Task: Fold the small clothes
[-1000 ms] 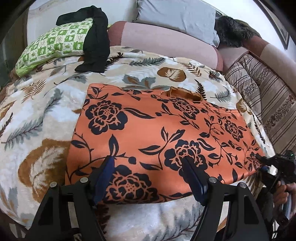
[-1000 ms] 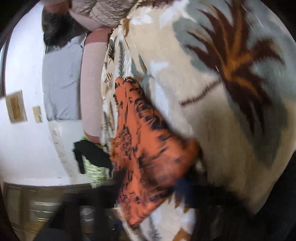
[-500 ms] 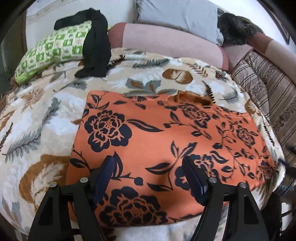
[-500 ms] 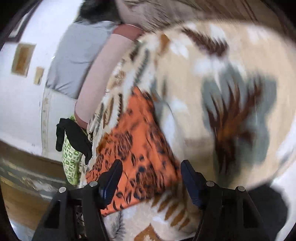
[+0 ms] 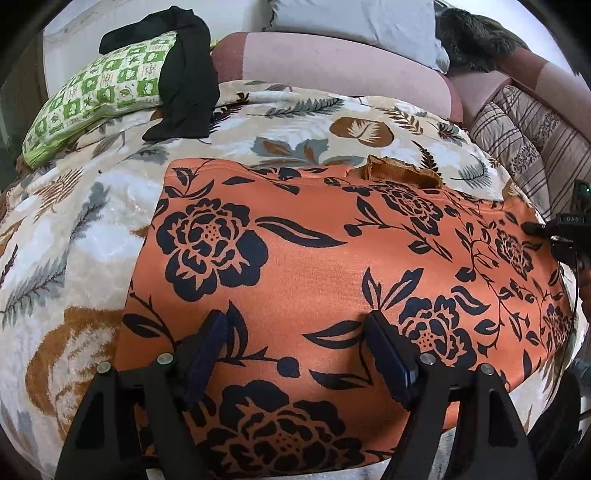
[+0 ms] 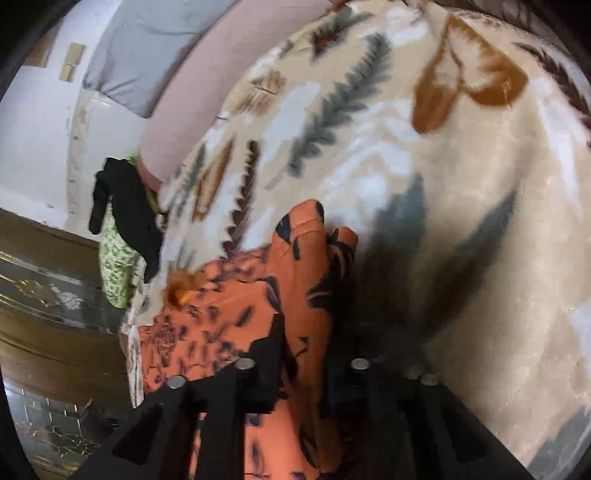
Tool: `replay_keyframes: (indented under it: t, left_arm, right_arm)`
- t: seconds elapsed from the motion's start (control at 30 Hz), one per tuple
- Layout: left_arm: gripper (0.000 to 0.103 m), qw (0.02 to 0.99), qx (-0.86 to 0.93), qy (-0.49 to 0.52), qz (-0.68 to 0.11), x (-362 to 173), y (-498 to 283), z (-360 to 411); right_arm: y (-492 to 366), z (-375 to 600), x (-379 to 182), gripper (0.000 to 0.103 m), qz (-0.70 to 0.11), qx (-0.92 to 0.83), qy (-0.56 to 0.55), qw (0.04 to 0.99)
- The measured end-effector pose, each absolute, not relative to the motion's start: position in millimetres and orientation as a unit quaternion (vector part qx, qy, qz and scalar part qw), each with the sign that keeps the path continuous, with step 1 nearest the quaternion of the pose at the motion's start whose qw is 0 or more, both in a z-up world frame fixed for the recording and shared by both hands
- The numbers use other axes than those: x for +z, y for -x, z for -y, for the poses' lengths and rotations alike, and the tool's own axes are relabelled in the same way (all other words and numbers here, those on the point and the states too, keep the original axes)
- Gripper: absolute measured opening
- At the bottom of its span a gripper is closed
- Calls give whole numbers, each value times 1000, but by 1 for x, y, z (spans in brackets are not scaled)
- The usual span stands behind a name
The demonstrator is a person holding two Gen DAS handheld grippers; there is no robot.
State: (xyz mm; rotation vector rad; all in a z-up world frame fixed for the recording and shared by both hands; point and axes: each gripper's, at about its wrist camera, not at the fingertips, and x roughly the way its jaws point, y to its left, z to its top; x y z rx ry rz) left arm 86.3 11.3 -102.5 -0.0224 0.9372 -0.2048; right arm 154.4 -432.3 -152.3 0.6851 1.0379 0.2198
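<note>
An orange garment (image 5: pixel 314 258) with black flowers lies flat on the leaf-patterned blanket (image 5: pixel 295 122). A brown collar bit sticks up at its far edge. My left gripper (image 5: pixel 295 325) hovers open just above the garment's near edge, the cloth showing between its fingers but not pinched. My right gripper (image 6: pixel 306 332) has its jaws closing, and they pinch a bunched corner of the orange garment (image 6: pixel 236 302). In the left wrist view the right gripper (image 5: pixel 565 229) sits at the garment's far right corner.
A green checked pillow (image 5: pixel 99 92) with a black garment (image 5: pixel 188 74) draped over it lies at the back left. A pink bolster (image 5: pixel 332 66) and grey pillow (image 5: pixel 351 22) line the back. A striped blanket (image 5: pixel 535 147) is on the right. The bed edge drops off to the left (image 6: pixel 55 295).
My left gripper has crept forward and lower over the garment. My right gripper rolled upright, opened, moved to the garment's far right corner and closed on it.
</note>
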Motion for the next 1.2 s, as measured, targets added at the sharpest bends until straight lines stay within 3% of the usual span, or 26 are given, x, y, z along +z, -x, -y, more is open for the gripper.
replay_keyframes:
  t: [0.13, 0.17, 0.4, 0.53, 0.83, 0.9, 0.97, 1.1, 1.2]
  left_arm:
    - [78, 887, -99, -1, -451, -102, -85, -9]
    - [78, 887, -100, -1, -451, -100, -85, -10]
    - [78, 884, -93, 21, -457, -98, -87, -19]
    - [78, 883, -95, -5, -460, -100, -87, -16]
    - [78, 890, -87, 38, -445, -87, -76, -35]
    - [78, 894, -85, 44, -438, -81, -70, -41]
    - [79, 897, -84, 51, -431, -77, -64, -46]
    - [79, 884, -66, 59, -460, -89, -65, -59]
    - [78, 883, -40, 77, -461, -86, -60, -75]
  right_arm:
    - [-142, 454, -188, 15, -489, 56, -368, 789]
    - [-138, 454, -182, 19, -475, 66, -373, 794]
    - [-140, 454, -146, 21, -453, 75, -363, 811]
    - [-157, 474, -184, 21, -490, 40, -404, 771]
    - [-102, 453, -102, 22, -425, 37, -344, 837]
    - [-85, 435, -90, 33, -425, 72, -335, 838]
    - [-71, 417, -92, 84, -436, 109, -325, 832]
    - [-71, 412, -147, 82, -502, 76, -319, 800]
    - [-59, 419, -126, 80, -468, 70, -366, 801]
